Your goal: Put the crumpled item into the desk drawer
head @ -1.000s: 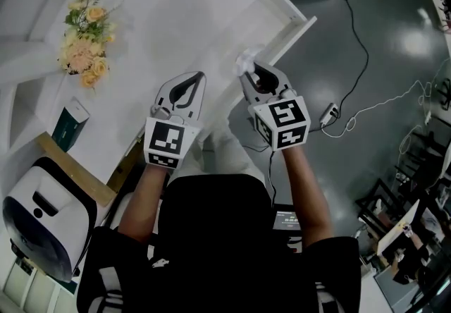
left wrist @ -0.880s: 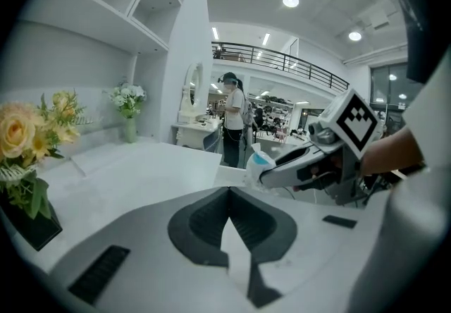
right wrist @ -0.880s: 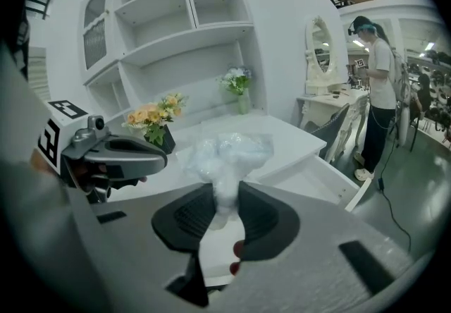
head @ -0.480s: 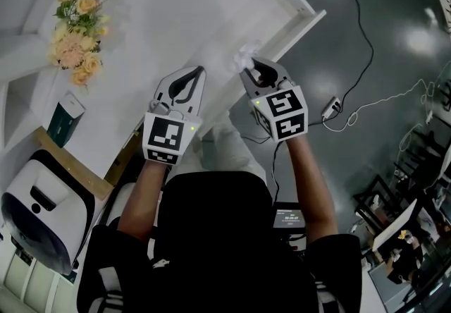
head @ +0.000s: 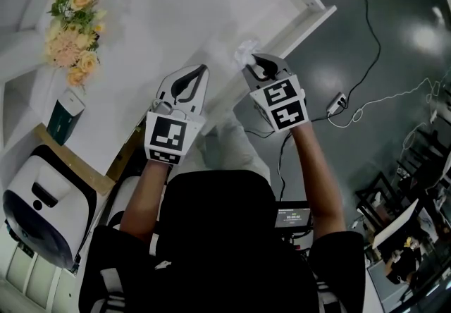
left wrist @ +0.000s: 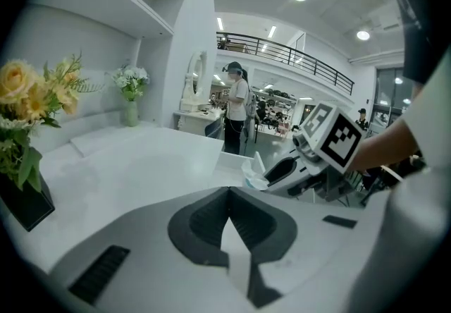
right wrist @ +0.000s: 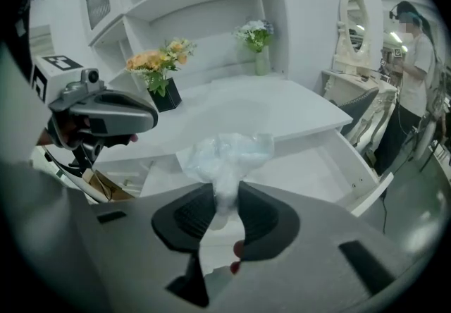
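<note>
- The drawer (head: 285,19) is pulled out and its inside is bare, so the way in from above is free.
- The desk top (head: 176,1) borders the drawer on the left side.
- The left gripper (head: 203,70) hangs near the right gripper (head: 252,58), which grips the crumpled item (head: 245,51); only a small gap is between them.
- The flowers (head: 67,37) and the dark box (head: 62,118) stand far left, well apart from the drawer.

Head view looked steeply down from above the worktop (head: 162,29); each gripper view looked closely along its own jaws, across that worktop; all three shared the drawer (head: 299,22).
</note>
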Demonstrator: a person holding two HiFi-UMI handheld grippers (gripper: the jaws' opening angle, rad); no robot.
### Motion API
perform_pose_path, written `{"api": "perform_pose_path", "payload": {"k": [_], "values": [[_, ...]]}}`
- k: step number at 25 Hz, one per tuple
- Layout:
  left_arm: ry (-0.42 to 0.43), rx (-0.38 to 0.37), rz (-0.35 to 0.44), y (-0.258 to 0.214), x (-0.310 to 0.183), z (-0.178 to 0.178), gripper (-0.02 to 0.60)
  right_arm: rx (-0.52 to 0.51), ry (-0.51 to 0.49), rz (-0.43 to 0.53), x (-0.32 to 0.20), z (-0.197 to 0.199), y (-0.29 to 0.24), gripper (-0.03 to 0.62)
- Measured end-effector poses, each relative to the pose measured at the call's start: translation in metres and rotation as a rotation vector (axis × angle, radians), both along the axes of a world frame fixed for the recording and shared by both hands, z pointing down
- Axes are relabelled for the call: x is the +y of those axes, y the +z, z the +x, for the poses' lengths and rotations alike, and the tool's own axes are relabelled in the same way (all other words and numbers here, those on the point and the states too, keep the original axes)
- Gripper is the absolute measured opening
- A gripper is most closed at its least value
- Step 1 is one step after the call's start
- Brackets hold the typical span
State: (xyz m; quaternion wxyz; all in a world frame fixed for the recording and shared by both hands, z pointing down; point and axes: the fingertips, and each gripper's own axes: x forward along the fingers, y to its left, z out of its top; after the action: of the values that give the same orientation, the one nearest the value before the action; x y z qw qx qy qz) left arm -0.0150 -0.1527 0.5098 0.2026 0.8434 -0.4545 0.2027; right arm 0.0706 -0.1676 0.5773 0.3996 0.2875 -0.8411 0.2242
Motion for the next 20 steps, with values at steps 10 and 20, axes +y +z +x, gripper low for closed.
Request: {"api": "perform_pose_path", "payload": {"k": [10, 20], "values": [[-0.006, -0.007, -0.024, 0.012, 0.001, -0.006, 0.006, 0.076, -0.124, -0.064, 0.004, -0.014, 0.025, 0.086], [-0.009, -0.013, -0.041, 0.022, 0.002, -0.009, 0.006, 0.187, -0.299, -0.081, 0.004, -0.017, 0.043, 0.086]]}}
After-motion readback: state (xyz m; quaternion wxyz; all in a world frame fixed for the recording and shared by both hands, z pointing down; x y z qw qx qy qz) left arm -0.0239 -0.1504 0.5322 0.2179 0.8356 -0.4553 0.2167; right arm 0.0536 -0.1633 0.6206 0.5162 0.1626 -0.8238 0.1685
